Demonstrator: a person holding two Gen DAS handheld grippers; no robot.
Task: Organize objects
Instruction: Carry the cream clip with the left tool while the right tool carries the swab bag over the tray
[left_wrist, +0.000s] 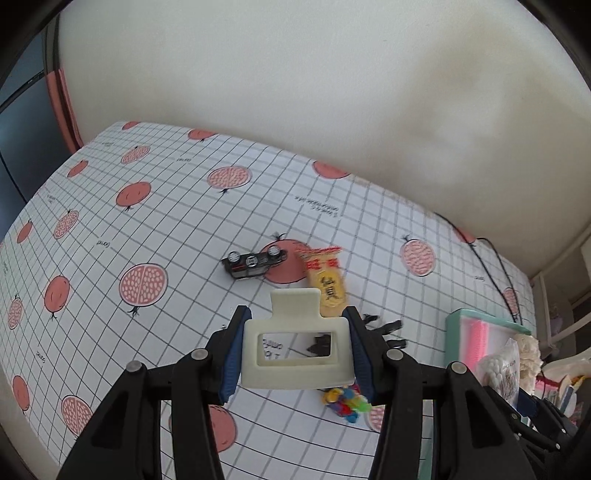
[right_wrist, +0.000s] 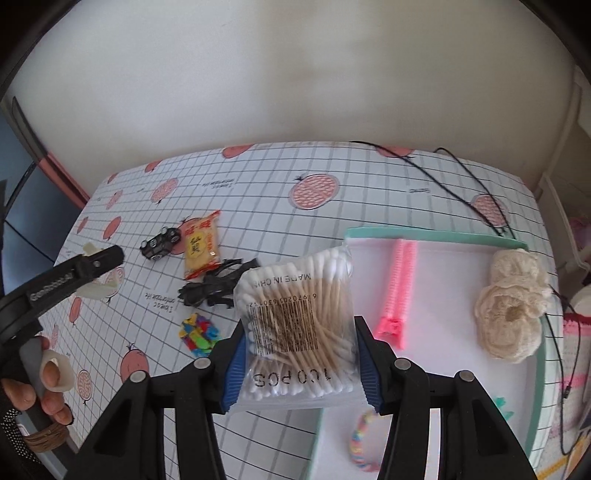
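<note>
Left wrist view: the left gripper (left_wrist: 295, 354) was pinching a cream plastic piece with a rectangular window (left_wrist: 295, 343), both blue pads (left_wrist: 232, 354) pressed against its sides and holding it above the tablecloth (left_wrist: 166, 229). Ahead of the fingers lay a black toy car (left_wrist: 253, 263), tipped so that its wheels showed. Just right of the car lay a yellow snack packet (left_wrist: 327, 282). A black tangled object (left_wrist: 384, 328) lay beside the right finger, and a cluster of small coloured pieces (left_wrist: 345, 402) showed beneath the held piece. To the far right stood a teal-rimmed tray (left_wrist: 452, 332).

Right wrist view: the right gripper (right_wrist: 301, 362) was pinching a clear bag of cotton swabs (right_wrist: 299, 325) between its pads, holding the bag over the left edge of the teal-rimmed tray (right_wrist: 436, 234). In the tray, right of the fingers, lay a pink zipper (right_wrist: 399, 291), and further right a cream crocheted item (right_wrist: 513, 306). A pastel braided band (right_wrist: 360, 446) lay in the tray near the right finger. Left of the fingers, on the tablecloth (right_wrist: 258, 192), lay the black tangled object (right_wrist: 212, 290), the coloured pieces (right_wrist: 197, 330), the snack packet (right_wrist: 201, 245) and the toy car (right_wrist: 160, 242). The left gripper (right_wrist: 96, 273) appeared at the far left, clamped on the cream piece (right_wrist: 98, 290).
</note>
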